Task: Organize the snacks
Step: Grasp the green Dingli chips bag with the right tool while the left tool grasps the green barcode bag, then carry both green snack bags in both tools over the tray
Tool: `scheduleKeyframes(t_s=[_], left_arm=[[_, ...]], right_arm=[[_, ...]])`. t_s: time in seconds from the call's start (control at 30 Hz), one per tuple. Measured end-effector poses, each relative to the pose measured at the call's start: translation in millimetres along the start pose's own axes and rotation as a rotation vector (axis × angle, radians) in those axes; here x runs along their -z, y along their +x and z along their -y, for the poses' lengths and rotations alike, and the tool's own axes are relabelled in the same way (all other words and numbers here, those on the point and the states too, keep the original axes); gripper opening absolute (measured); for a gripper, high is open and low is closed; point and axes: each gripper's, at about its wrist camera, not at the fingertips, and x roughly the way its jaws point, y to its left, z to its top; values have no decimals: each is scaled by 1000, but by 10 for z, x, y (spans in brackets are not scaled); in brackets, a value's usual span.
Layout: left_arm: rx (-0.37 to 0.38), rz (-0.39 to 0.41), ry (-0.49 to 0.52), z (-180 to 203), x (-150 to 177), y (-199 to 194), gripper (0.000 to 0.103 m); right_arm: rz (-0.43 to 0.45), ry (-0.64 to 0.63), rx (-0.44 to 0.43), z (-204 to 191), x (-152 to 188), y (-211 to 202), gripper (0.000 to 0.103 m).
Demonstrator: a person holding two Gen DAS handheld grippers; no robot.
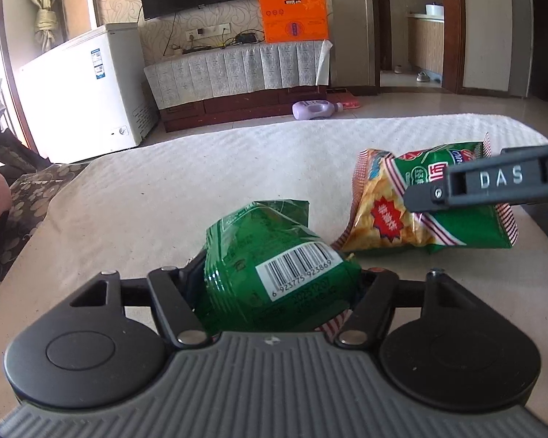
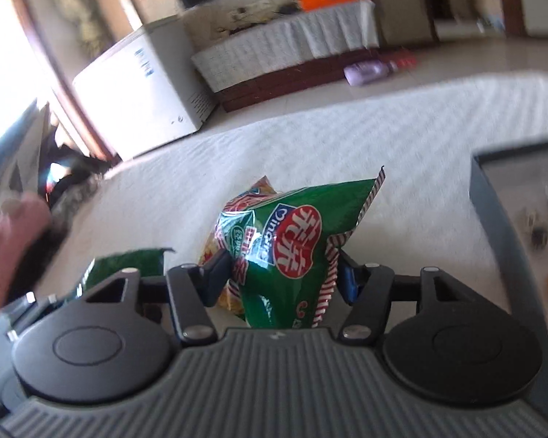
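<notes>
Tablecloth [image 1: 201, 189] bare beyond bags [image 1: 274, 273]

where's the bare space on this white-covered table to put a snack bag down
Free: the wide stretch of white table cover left of and beyond the green barcode bag, out to the far edge. Crowded: the near right, where the left gripper pinches that bag, the right gripper pinches the green-and-yellow bag, and a dark tray borders them.

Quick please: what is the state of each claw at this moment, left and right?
Left claw: closed on the green snack bag with the barcode.
Right claw: closed on the green and red snack bag.
</notes>
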Motion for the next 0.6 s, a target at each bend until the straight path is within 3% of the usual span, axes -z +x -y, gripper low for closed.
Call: scheduleKeyframes(t_s=[0.2, 0.6], left_arm=[[50, 79, -26, 55, -131, -219, 69], [101, 106, 13, 477, -260, -388, 69]], right_arm=[[41, -51, -31, -65, -63, -277, 60], [111, -59, -3, 219, -114, -797, 58]])
